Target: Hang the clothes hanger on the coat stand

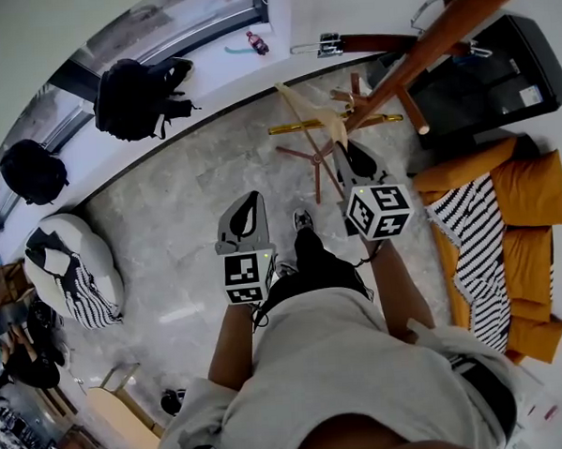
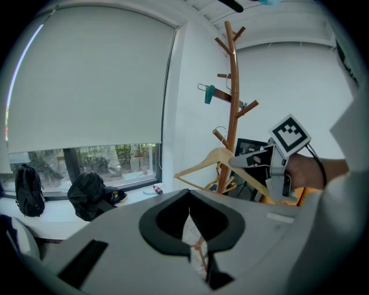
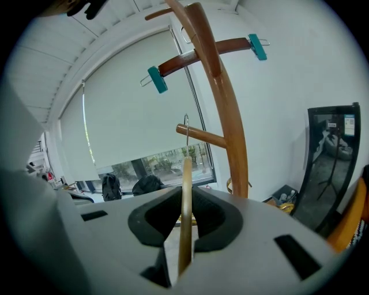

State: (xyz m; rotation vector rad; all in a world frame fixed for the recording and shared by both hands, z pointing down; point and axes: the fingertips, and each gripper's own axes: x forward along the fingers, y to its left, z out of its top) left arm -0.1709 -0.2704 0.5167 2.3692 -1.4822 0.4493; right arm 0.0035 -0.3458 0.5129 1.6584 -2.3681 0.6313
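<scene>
Your right claw [image 3: 184, 233] grips the wooden hanger [image 3: 186, 184] near the coat stand [image 3: 230, 118]; your left claw [image 2: 191, 230] is closed, empty.

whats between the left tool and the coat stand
The wooden hanger, gripped by the right tool, sits between them in front of the coat stand, seen in the left gripper view.

i can read no words or numbers anywhere. the sticker [image 3: 348, 123] on the black panel [image 3: 323, 173] is too small.
</scene>
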